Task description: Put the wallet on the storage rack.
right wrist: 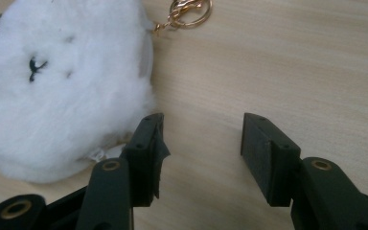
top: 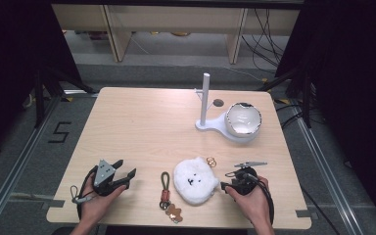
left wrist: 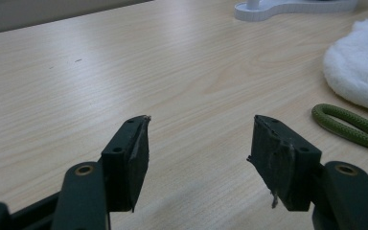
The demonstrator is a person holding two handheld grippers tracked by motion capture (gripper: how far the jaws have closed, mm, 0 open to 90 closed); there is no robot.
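White plush keychain (top: 193,180) near tabletop (top: 142,122) front edge, gold ring (right wrist: 188,10) outward for easy grabbing. Right tongs (right wrist: 202,139) released just beside it; left tongs (left wrist: 199,143) released, by green cord keychain (left wrist: 352,125).

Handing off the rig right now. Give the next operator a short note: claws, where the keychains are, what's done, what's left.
Left claw: open, empty, low over bare table, left of the green cord keychain.
Right claw: open, empty, beside the white plush keychain, one jaw next to its edge.
Plush's gold ring lies on the table.
White stand with its dish sits far right.
Done: nothing gripped or hung yet.
Left: probably grip the keychains and hang them on the stand.
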